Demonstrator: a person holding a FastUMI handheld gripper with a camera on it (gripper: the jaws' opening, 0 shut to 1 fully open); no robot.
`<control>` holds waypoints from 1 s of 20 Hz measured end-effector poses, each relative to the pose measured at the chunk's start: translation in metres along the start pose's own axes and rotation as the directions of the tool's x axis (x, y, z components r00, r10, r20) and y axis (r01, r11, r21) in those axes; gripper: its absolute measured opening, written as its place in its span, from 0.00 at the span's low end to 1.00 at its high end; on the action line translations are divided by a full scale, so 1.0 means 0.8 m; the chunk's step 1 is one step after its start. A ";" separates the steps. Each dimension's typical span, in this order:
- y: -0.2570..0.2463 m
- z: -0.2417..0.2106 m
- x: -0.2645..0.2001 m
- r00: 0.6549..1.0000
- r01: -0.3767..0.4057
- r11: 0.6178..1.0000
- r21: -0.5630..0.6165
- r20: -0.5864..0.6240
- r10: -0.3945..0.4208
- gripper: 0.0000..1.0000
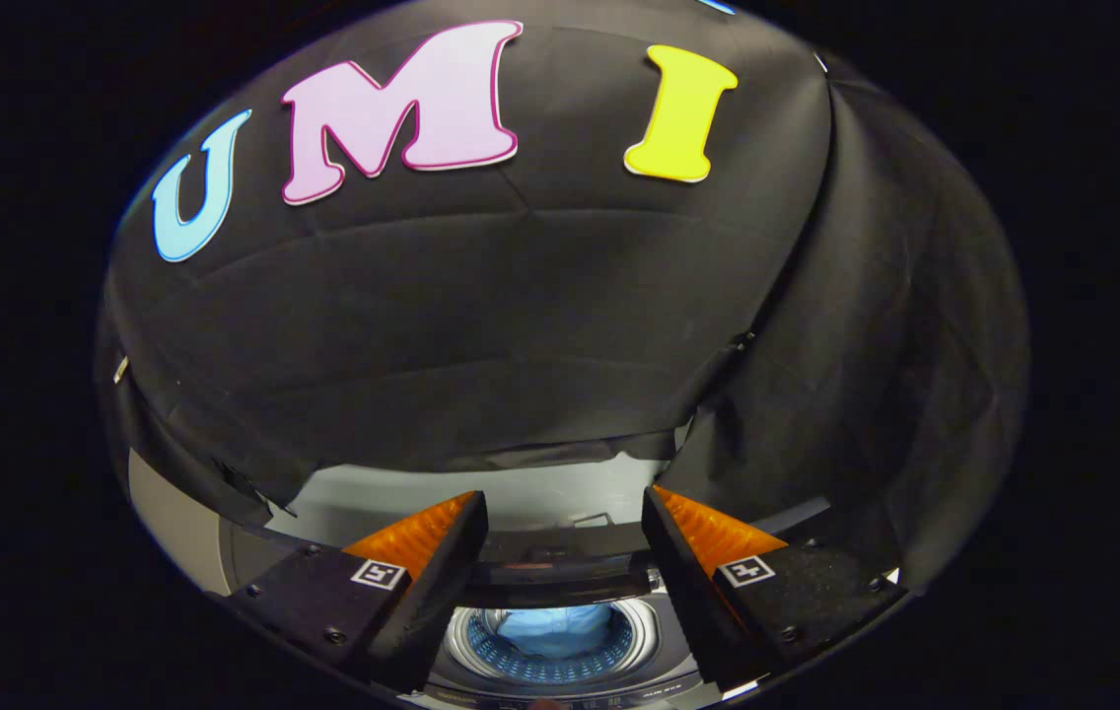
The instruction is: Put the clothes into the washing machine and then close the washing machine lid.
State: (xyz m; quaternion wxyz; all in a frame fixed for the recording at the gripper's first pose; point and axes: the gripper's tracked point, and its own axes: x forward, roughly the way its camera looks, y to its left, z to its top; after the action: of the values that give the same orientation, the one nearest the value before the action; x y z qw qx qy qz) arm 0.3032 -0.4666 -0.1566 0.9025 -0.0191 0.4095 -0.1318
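The gripper [560, 513] hangs above the washer [560, 680] with its fingers [422, 537] spread wide apart, pinching nothing. The gap between them is open, and through it the machine shows below.

Taking the gap between the fingers as the clock's centre, the round drum [552, 646] lies at 6 o'clock, below and between the two fingers. Its ribbed inner wall glows bluish. Inside the drum lies the clothes [560, 629], a pale blue bundle resting near the middle of the tub and clear of both fingers. A bright metal ring rims the drum's mouth.

The lid [560, 577] stands raised: its dark, glossy edge runs across the gap from one finger to the other, just above the drum's mouth and between the drum and the wall. So the opening of the machine is uncovered. I cannot tell how far back the lid leans.

At 12 o'clock and all around the upper part hangs the black cloth [521, 325] of the booth, creased and draped, with its lower hem ending just beyond the fingertips. A seam where two panels meet runs down at about 2 o'clock. Below the hem, at 9 o'clock, a pale grey panel [175, 523] shows behind the left finger.
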 end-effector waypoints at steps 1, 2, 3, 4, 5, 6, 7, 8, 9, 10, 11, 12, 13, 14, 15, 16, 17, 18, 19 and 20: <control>0.000 0.004 0.007 1.000 -0.005 1.000 -0.011 0.013 0.005 0.99; 0.004 0.000 0.004 1.000 -0.018 1.000 -0.021 0.002 0.018 0.99; 0.002 -0.002 -0.001 1.000 -0.020 1.000 -0.015 -0.002 0.020 0.99; 0.002 -0.002 0.000 1.000 -0.022 1.000 -0.016 -0.003 0.022 0.98; 0.001 -0.001 0.000 1.000 -0.021 1.000 -0.015 0.003 0.021 0.98; 0.001 -0.002 -0.001 1.000 -0.019 1.000 -0.010 0.011 0.019 0.99; 0.001 -0.003 -0.004 1.000 -0.020 1.000 -0.010 0.024 0.020 0.99; 0.002 -0.005 -0.007 0.999 -0.019 1.000 -0.006 0.031 0.019 0.99; 0.002 -0.003 -0.005 0.999 -0.018 1.000 -0.007 0.037 0.019 0.99; 0.001 -0.003 -0.005 0.999 -0.015 1.000 -0.008 0.048 0.015 0.99; 0.001 -0.003 -0.007 0.998 -0.011 1.000 -0.008 0.060 0.011 0.99; 0.001 -0.002 -0.008 0.997 -0.010 1.000 -0.009 0.075 0.010 0.99; 0.001 -0.002 -0.009 0.997 -0.007 1.000 -0.002 0.083 0.007 0.99; 0.001 -0.001 -0.007 0.996 -0.005 1.000 -0.007 0.088 0.006 0.99; 0.000 0.000 -0.006 0.996 -0.002 1.000 -0.003 0.094 0.002 0.99; 0.001 0.000 -0.005 0.995 0.001 1.000 -0.005 0.095 0.000 0.99; 0.000 0.000 -0.005 0.996 0.003 1.000 -0.009 0.094 -0.002 0.99; 0.001 0.000 -0.005 0.996 0.004 1.000 -0.010 0.093 -0.003 0.99; 0.001 0.001 -0.004 0.996 0.004 1.000 -0.010 0.092 -0.003 0.99; 0.001 0.001 -0.005 0.996 0.004 1.000 -0.011 0.093 -0.003 0.99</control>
State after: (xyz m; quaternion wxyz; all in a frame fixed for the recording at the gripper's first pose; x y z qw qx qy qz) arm 0.3020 -0.4648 -0.1534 0.9202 -0.0311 0.3678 -0.1302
